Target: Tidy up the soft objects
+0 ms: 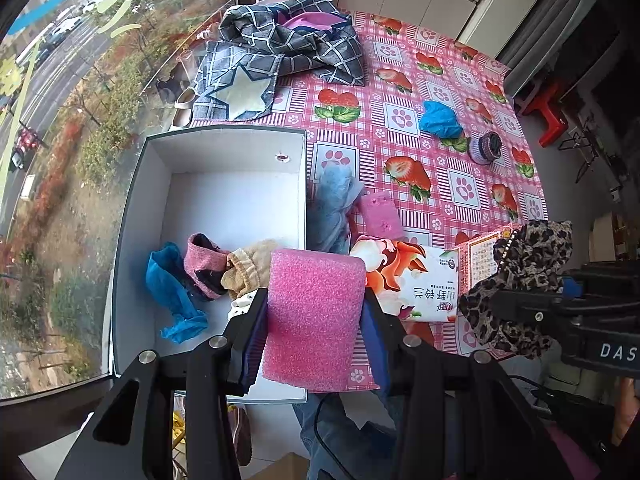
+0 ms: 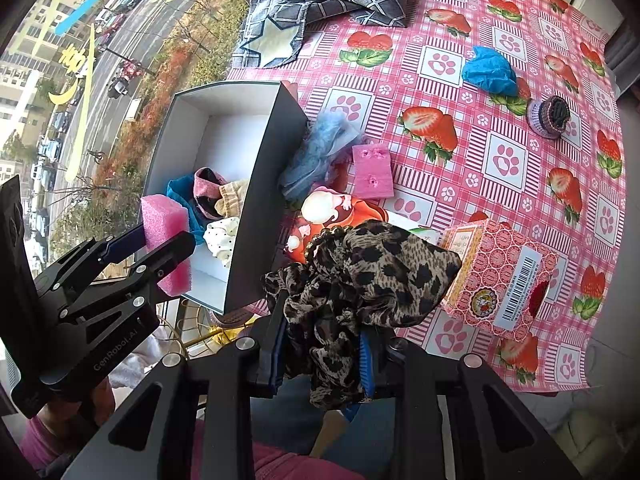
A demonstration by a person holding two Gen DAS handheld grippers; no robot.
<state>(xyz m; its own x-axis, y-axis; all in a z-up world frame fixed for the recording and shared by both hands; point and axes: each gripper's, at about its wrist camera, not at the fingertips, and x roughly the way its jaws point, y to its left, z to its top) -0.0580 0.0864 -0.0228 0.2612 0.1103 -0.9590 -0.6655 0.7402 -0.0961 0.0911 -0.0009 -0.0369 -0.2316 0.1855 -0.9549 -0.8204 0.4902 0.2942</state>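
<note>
My left gripper (image 1: 314, 320) is shut on a pink foam block (image 1: 314, 316), held over the near right edge of the white box (image 1: 224, 148); it also shows in the right wrist view (image 2: 166, 240). My right gripper (image 2: 322, 356) is shut on a leopard-print cloth (image 2: 368, 272), held above the table's near edge beside the box. The box (image 2: 264, 184) holds a blue cloth (image 1: 172, 292), a pink sock (image 1: 204, 264), a tan cloth (image 1: 250, 268) and a white dotted cloth (image 2: 222, 240).
On the strawberry tablecloth (image 1: 460, 184) lie a blue fluffy cloth (image 1: 334, 204), a small pink foam piece (image 1: 380, 214), a tissue pack (image 1: 408, 280), a patterned carton (image 2: 496, 276), a blue bag (image 1: 440, 118), a rolled sock (image 1: 485, 147) and checked garments (image 1: 288, 44). A window lies to the left.
</note>
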